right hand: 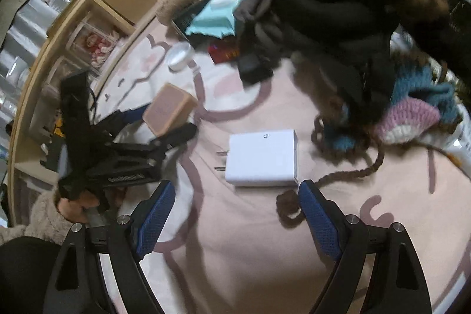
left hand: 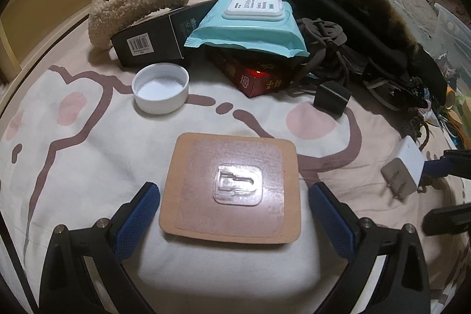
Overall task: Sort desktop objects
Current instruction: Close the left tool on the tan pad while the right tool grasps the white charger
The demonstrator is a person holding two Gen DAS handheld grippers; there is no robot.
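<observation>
Blue-padded fingers (left hand: 331, 222) of both grippers are standing wide, gripping nothing; a dark-red box (left hand: 253, 74) is lying half-hidden under the teal wipes pack (left hand: 247, 25); the white ribbed cap (left hand: 160, 87) is sitting empty.

A barcode label (left hand: 139, 46) with small digits, too small to be read, is seen on the black box (left hand: 153, 40). Print on the wipes pack (left hand: 247, 25) lid is blurred and upside down; no word can be made out. Gold marks on the red box (left hand: 259, 78) cannot be read.

Black-framed left gripper (left hand: 232, 193) and right gripper (right hand: 237, 197): blue textured pads, silver screws noted. Fuzzy beige sleeve (right hand: 44, 214), apparently fleece.
</observation>
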